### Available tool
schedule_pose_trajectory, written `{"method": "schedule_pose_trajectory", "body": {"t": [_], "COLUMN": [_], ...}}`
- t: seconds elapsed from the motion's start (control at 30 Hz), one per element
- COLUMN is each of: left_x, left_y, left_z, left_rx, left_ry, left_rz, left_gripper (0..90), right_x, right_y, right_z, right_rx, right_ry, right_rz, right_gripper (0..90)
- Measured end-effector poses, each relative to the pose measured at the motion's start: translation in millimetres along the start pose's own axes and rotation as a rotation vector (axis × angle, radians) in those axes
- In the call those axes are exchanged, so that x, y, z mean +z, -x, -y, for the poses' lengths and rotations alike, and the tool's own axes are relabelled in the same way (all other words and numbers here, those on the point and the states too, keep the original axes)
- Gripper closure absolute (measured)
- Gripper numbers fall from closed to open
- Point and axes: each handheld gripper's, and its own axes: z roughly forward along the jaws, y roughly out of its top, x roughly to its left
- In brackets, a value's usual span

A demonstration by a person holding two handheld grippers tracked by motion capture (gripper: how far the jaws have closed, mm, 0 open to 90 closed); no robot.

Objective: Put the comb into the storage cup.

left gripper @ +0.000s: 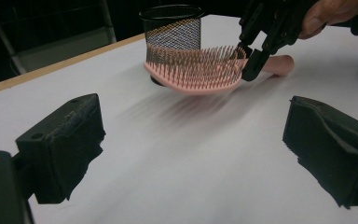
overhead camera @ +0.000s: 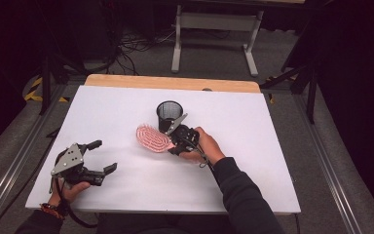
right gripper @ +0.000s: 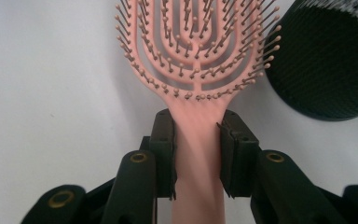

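With the right gripper [right gripper: 196, 156] jaws clamped on its stiff handle beside the mesh cup [overhead camera: 169, 115] over the counter [overhead camera: 126, 185], I judge the pink hairbrush [right gripper: 196, 70] light, rigid and slippery, left gripper [overhead camera: 99, 157] jaws open.

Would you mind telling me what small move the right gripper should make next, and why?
Probably lift the hairbrush toward the mesh cup: the right gripper is clamped on its handle, and the cup stands open right beside the brush head.
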Motion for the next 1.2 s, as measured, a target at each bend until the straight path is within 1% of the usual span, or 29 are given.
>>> {"method": "schedule_pose_trajectory", "body": {"t": [0.03, 0.1, 0.13, 0.17, 0.2, 0.3, 0.33, 0.37, 0.43, 0.5, 0.57, 0.63, 0.7, 0.77, 0.8, 0.87, 0.9, 1.0, 1.13, 1.2], "left_x": [-0.2, 0.0, 0.1, 0.1, 0.0, -0.1, -0.3, -0.4, 0.0, 0.4, 0.4, 0.3, 0.4, 0.6, 1.3, 2.0, 2.1, 1.9, 2.5, 2.8], "left_y": [0.0, 0.1, -0.1, -0.1, 0.0, -0.2, -0.1, -0.3, -0.7, -1.0, -1.6, -2.4, -3.2, -3.0, -2.6, -2.6, -2.3, -1.9, -2.1, -2.0], "left_z": [0.1, 0.0, 0.2, 0.3, 0.3, 0.5, 0.4, 0.4, 0.8, 1.3, 1.4, 1.4, 1.5, 1.6, 1.8, 1.8, 1.8, 1.8, 2.1, 2.2], "left_rx": [0.001, 0.002, 0.002, 0.001, 0.0, -0.002, -0.004, -0.003, -0.01, -0.015, -0.016, -0.017, -0.019, -0.018, -0.017, -0.01, -0.012, -0.013, -0.018, -0.015], "left_ry": [0.002, 0.002, 0.001, 0.0, 0.0, 0.006, 0.009, 0.008, 0.007, 0.009, 0.009, 0.007, 0.006, -0.004, 0.002, 0.001, 0.0, -0.001, -0.001, -0.004], "left_rz": [0.002, -0.003, -0.003, -0.004, -0.006, -0.003, -0.004, -0.004, -0.005, -0.006, -0.012, -0.018, -0.023, -0.023, -0.023, -0.025, -0.024, -0.022, -0.02, -0.017], "left_gripper": [6.1, 6.7, 6.8, 6.8, 6.8, 6.8, 6.7, 6.8, 6.7, 6.7, 6.7, 6.8, 6.9, 6.9, 6.9, 7.0, 6.9, 6.9, 7.0, 7.0], "right_x": [-2.2, -5.7, -6.7, -9.0, -10.0, -13.7, -15.5, -17.5, -20.9, -26.0, -30.8, -34.8, -39.9, -44.2, -46.7, -52.0, -55.2, -61.5, -68.0, -71.2], "right_y": [-1.1, -4.2, -5.6, -7.9, -8.7, -11.7, -12.5, -12.7, -13.5, -15.2, -15.7, -15.4, -15.5, -15.5, -15.3, -14.7, -15.0, -14.9, -15.0, -14.3], "right_z": [1.5, 4.3, 5.4, 7.9, 9.3, 15.4, 18.8, 22.1, 25.9, 29.0, 31.7, 33.6, 35.7, 37.0, 37.2, 37.3, 37.5, 38.5, 39.5, 40.3], "right_rx": [0.005, 0.004, 0.004, 0.011, 0.015, 0.027, 0.033, 0.052, 0.068, 0.067, 0.075, 0.081, 0.08, 0.076, 0.075, 0.069, 0.068, 0.073, 0.075, 0.078], "right_ry": [0.025, 0.058, 0.069, 0.096, 0.113, 0.163, 0.187, 0.216, 0.257, 0.294, 0.345, 0.374, 0.412, 0.441, 0.452, 0.473, 0.489, 0.526, 0.564, 0.58], "right_rz": [0.0, 0.007, 0.012, 0.025, 0.026, 0.05, 0.067, 0.083, 0.093, 0.129, 0.14, 0.142, 0.159, 0.16, 0.163, 0.16, 0.172, 0.178, 0.199, 0.199], "right_gripper": [69.9, 69.9, 69.9, 69.9, 69.9, 69.9, 70.0, 70.0, 70.0, 69.9, 70.0, 70.0, 70.0, 70.0, 69.9, 69.9, 69.9, 70.0, 70.0, 69.9]}}
